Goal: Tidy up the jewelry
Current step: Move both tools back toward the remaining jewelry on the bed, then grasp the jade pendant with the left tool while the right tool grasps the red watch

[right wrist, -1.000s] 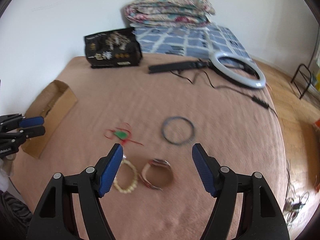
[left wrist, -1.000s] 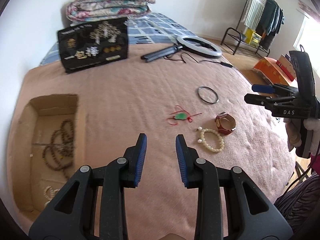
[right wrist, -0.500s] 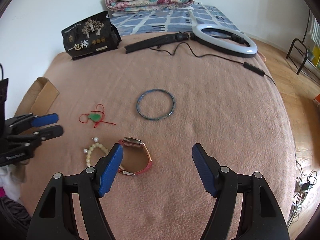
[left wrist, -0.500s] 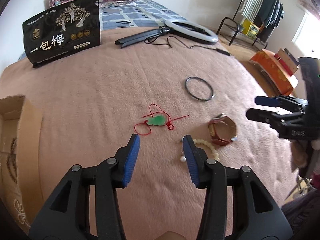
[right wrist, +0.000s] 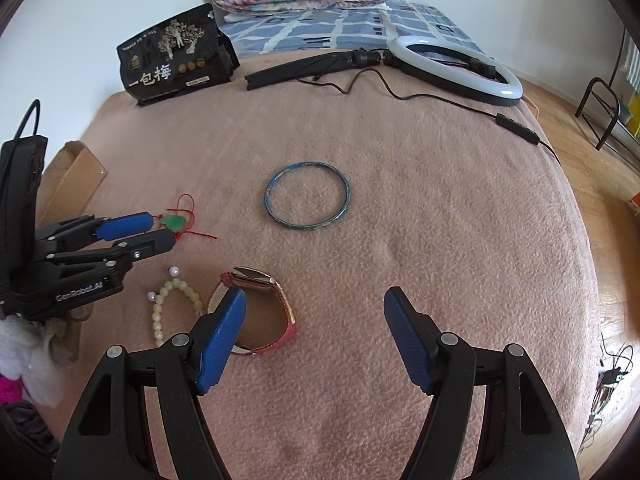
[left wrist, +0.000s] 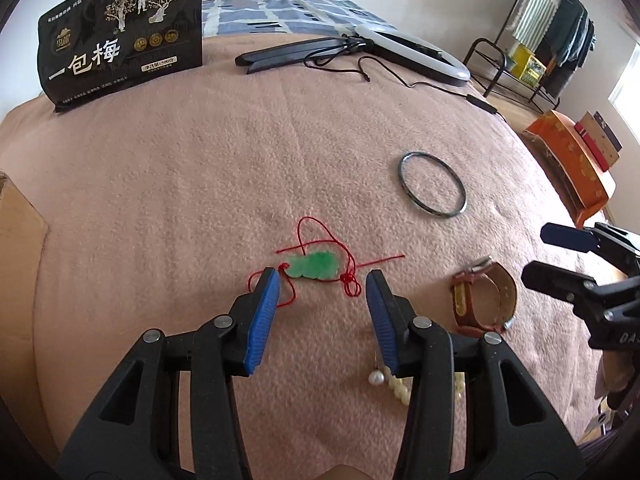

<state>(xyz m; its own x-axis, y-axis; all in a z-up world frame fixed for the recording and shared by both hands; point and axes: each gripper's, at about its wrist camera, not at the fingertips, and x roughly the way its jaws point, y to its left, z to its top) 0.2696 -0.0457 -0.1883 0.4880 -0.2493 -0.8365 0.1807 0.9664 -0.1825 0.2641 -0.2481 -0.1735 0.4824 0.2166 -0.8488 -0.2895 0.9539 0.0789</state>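
reaching for the green pendant (left wrist: 315,265)
left tool (left wrist: 320,284) spread around it, right tool (right wrist: 314,308) apart; bangle (right wrist: 307,194), watch (right wrist: 256,308), bead bracelet (right wrist: 176,304) are left unsorted on the bed (right wrist: 440,220).

my pads (left wrist: 262,320): ribbed matt blue rubber | blanket (left wrist: 200,184): fuzzy pink cloth | pendant (left wrist: 314,266): glossy green stone, red cord | bangle (right wrist: 307,194): worn blue metal | strap (right wrist: 286,316) at 5 o'clock of pendant: red leather

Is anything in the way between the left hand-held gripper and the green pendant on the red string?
Nothing visible. The left hand-held gripper is open, its fingers on either side of the green pendant, with only the pendant's own red string looped around it.
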